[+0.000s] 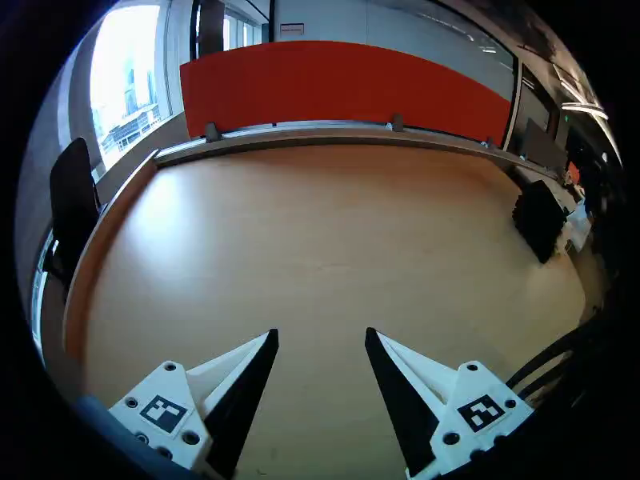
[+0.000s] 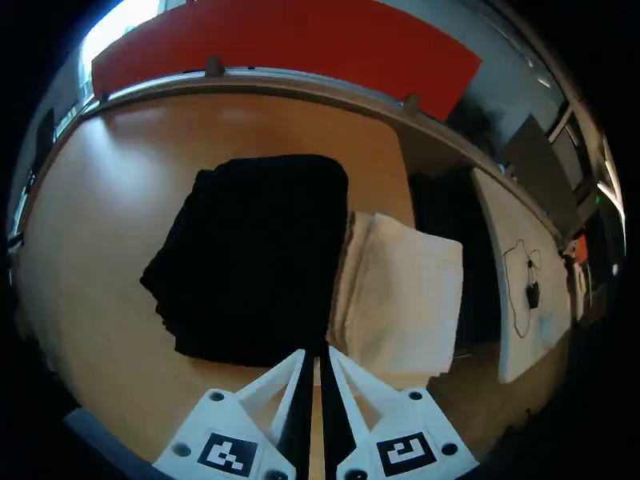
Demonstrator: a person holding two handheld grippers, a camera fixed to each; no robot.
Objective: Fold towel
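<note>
Wooden table [image 2: 96, 240]: soft white towel [image 2: 404, 296] beside black towel [image 2: 248, 264]; we'd pinch a corner. Left gripper [image 1: 320, 332] apart, right gripper [image 2: 317, 352] together, empty.

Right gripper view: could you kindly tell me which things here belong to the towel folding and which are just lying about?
Job: black folded towel, white folded towel, right gripper, left gripper.
Lying about: orange divider, black chair, cable on the neighbouring desk.
</note>
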